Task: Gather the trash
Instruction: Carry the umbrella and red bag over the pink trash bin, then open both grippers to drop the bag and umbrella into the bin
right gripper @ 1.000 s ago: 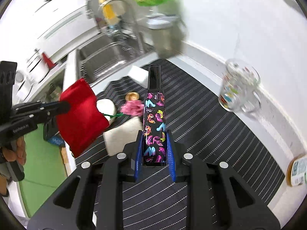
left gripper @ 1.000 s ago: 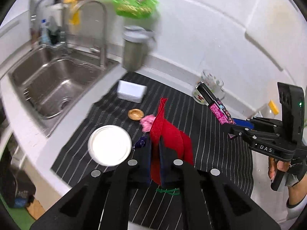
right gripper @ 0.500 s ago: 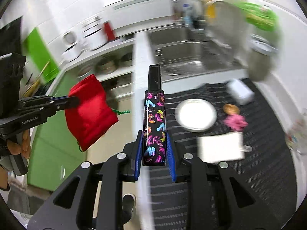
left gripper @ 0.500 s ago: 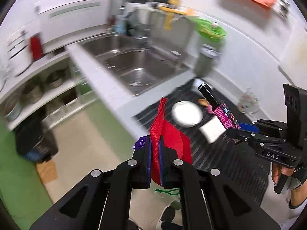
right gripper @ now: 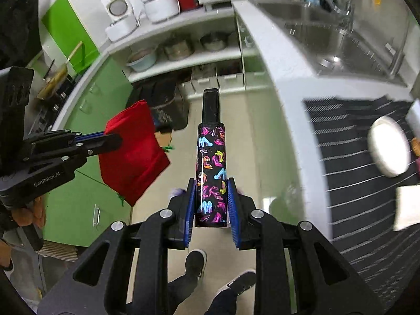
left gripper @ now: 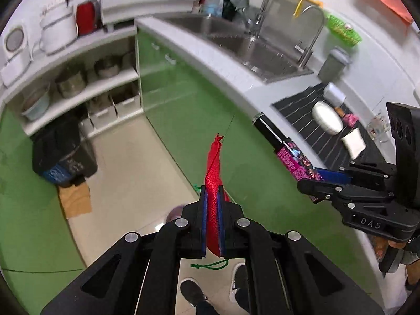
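My left gripper (left gripper: 211,197) is shut on a red cloth pouch (left gripper: 213,173) with a green drawstring; the pouch hangs over the kitchen floor. From the right wrist view the same left gripper (right gripper: 114,137) shows at the left, with the red pouch (right gripper: 134,155) in it. My right gripper (right gripper: 211,189) is shut on a long black box printed with coloured shoes (right gripper: 211,168), whose black end points forward. In the left wrist view that right gripper (left gripper: 312,181) enters from the right with the box (left gripper: 286,152). A black trash bin (left gripper: 63,155) stands on the floor by the shelves.
The counter with the striped black mat (left gripper: 328,136) lies to the right, bearing a white lid (left gripper: 326,118), a white napkin (left gripper: 353,141) and a pink scrap (left gripper: 350,118). The sink (left gripper: 252,52) is beyond it. Green cabinets (left gripper: 199,110) flank the tiled floor (left gripper: 126,178). The person's shoes (right gripper: 195,262) show below.
Both grippers have swung left off the counter and tilted down over the floor, keeping the pouch and the box. The mat and sink slid to the right; the bin and shelves came into view.
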`<move>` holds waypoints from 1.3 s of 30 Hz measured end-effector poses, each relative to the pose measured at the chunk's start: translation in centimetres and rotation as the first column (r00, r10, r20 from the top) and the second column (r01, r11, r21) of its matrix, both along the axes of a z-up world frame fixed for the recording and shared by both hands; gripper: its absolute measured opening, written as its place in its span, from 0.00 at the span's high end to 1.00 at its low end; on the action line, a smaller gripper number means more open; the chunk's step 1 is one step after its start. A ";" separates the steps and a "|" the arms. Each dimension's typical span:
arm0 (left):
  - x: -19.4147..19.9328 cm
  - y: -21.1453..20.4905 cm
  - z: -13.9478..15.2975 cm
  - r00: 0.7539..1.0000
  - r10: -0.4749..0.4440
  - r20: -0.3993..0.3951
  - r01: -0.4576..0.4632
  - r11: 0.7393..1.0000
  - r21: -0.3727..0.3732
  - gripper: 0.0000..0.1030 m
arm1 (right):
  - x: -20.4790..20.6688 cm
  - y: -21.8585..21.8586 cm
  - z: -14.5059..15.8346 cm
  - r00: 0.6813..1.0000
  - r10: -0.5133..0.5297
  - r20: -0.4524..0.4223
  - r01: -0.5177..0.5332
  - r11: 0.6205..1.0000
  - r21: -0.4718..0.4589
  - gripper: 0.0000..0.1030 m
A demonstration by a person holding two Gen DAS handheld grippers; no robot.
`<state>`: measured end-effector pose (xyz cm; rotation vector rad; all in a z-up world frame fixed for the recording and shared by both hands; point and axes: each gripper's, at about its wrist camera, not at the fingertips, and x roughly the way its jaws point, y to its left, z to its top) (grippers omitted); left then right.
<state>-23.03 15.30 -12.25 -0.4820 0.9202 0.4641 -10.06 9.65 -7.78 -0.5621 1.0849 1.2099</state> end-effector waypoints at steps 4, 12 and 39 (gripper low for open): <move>0.5 1.1 -6.8 1.000 -0.011 -0.010 0.010 1.000 -0.029 0.94 | 0.1 1.1 -6.7 1.000 0.008 -0.007 -0.008 0.999 -0.050 0.78; 1.3 2.8 -20.5 0.999 -0.001 -0.047 -0.003 0.997 -0.078 0.94 | 0.9 0.6 -17.6 1.000 0.006 0.007 -0.006 0.996 -0.093 0.78; -0.4 4.5 -28.2 0.992 0.109 -0.065 -0.112 0.993 -0.048 0.05 | 1.1 1.8 -27.4 0.999 -0.005 -0.035 0.000 0.990 -0.140 0.78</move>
